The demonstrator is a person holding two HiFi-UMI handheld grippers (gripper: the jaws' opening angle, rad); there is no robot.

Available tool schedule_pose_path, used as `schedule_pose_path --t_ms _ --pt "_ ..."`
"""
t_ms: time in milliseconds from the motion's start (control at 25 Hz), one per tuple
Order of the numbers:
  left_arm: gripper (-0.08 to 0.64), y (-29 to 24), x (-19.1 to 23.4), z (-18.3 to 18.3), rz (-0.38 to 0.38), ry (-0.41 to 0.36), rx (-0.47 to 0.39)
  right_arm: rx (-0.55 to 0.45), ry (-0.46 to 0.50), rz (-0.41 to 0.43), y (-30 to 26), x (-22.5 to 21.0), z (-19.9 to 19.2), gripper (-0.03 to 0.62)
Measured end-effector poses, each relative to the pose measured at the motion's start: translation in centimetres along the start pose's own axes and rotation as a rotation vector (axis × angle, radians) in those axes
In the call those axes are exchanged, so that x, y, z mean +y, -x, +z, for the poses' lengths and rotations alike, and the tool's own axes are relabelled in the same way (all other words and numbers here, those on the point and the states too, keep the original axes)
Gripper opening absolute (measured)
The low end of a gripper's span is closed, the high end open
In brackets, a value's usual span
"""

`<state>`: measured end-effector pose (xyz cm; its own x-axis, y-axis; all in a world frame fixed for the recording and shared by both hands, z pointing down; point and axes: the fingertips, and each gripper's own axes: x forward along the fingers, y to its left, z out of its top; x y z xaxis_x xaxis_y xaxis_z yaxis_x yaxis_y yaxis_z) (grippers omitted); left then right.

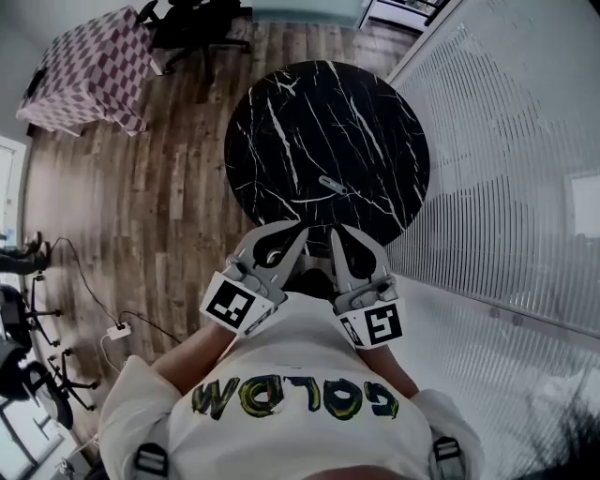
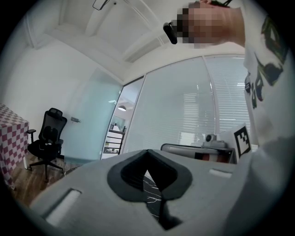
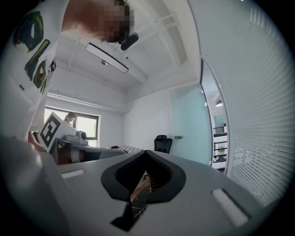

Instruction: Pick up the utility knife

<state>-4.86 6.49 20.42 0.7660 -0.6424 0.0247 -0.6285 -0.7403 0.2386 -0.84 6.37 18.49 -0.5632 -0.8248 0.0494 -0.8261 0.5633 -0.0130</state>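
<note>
The utility knife (image 1: 332, 185), a slim grey tool, lies on the near right part of the round black marble table (image 1: 281, 103). I hold both grippers close to my chest at the table's near edge, pointing level toward it. The left gripper (image 1: 298, 234) and right gripper (image 1: 336, 234) sit side by side, short of the knife. In the left gripper view the left gripper (image 2: 148, 156) has its jaws met with nothing between them. In the right gripper view the right gripper (image 3: 146, 157) looks the same, shut and empty. The knife is hidden in both gripper views.
A table with a checked cloth (image 1: 89, 70) stands far left, with a black office chair (image 1: 197, 23) beside it. A glass wall with blinds (image 1: 506, 141) runs along the right. Cables and a plug block (image 1: 117, 330) lie on the wooden floor at left.
</note>
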Motion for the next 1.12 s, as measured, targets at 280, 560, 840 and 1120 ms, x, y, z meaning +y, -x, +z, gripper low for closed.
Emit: schedule_pose_path --t_ms 280,560,840,1120 --pt "0.003 -2.3 -0.4 -1.0 -0.002 0.001 0.036 0.037 0.005 0.003 0.6 -2.5 -0.9 0.002" --pt "0.003 -4.2 0.4 -2.4 0.025 0.023 0.065 0.080 0.023 -0.003 0.2 -5.6 -2.5 0.002" --pt "0.003 -6.0 2.2 -5.1 0.040 0.031 0.106 0.141 0.048 0.018 -1.5 -7.6 -5.6 0.003" --pt "0.003 -8.4 4.1 -8.8 0.034 0.040 0.150 0.226 0.043 0.045 -3.1 -8.8 -10.1 0.003"
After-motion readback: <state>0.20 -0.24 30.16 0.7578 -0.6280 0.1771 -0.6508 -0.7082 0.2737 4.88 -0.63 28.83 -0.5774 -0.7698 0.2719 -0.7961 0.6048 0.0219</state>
